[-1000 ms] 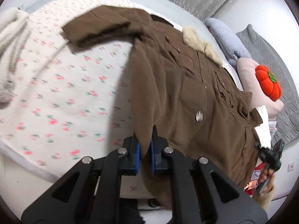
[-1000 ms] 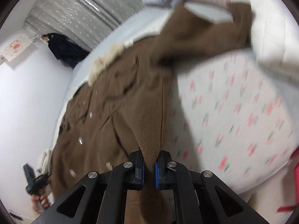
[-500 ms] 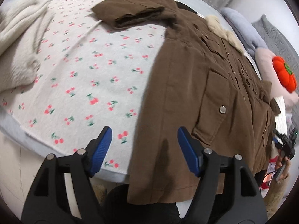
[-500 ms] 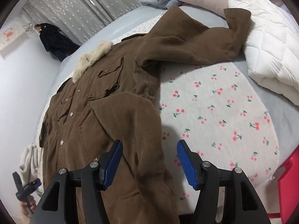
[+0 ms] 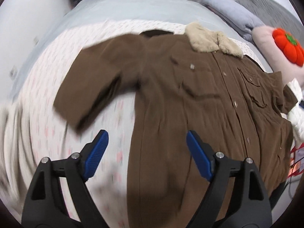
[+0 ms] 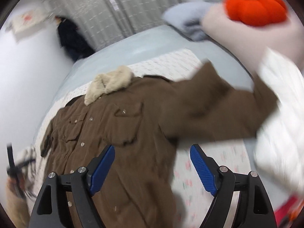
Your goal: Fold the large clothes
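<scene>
Your left tool [image 5: 145, 154] and right tool [image 6: 152, 168] gape wide over the brown, seemingly corduroy coat [image 5: 190, 102] spread on the cherry-print bed [image 5: 43, 87], its fleecy collar [image 5: 210, 39] toward the curtain [image 6: 114, 13].

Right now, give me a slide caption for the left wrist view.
Open left gripper above a brown coat with a fur collar, spread on a cherry-print blanket.

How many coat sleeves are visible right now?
2. One sleeve spreads left over the cherry-print sheet; the other sleeve reaches right toward the white quilt.
</scene>
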`<action>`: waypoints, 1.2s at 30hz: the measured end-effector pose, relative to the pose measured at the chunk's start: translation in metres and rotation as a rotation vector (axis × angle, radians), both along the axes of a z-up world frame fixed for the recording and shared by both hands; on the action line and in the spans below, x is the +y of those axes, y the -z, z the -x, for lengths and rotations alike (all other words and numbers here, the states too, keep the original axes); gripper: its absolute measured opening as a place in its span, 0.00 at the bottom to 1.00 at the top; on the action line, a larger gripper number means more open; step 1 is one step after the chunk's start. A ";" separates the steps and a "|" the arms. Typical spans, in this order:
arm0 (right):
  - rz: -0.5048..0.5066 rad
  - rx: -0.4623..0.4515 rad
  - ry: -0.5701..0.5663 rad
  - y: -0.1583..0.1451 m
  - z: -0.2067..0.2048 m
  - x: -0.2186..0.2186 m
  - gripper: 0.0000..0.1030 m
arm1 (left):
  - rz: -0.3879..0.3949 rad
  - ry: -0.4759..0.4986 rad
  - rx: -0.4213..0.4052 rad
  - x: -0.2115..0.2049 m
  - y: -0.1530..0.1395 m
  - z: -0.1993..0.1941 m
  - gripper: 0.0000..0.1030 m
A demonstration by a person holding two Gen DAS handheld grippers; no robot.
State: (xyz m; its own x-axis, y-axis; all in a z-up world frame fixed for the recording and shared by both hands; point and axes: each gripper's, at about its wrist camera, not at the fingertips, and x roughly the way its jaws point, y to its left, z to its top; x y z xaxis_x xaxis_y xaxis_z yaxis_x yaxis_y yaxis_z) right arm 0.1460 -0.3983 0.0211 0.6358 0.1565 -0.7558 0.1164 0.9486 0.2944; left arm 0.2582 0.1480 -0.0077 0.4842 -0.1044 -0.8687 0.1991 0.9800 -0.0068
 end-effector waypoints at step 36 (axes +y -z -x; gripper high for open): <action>0.234 0.123 -0.230 0.121 -0.287 0.068 0.11 | 0.011 0.178 0.002 -0.144 0.092 -0.264 0.08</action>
State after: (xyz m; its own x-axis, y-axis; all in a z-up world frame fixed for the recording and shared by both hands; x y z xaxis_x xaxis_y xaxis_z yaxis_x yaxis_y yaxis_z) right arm 0.4327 -0.3306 -0.1001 0.5063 0.0989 -0.8567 -0.0871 0.9942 0.0633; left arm 0.5221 0.0041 -0.0997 0.4553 -0.1979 -0.8681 0.3697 0.9290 -0.0179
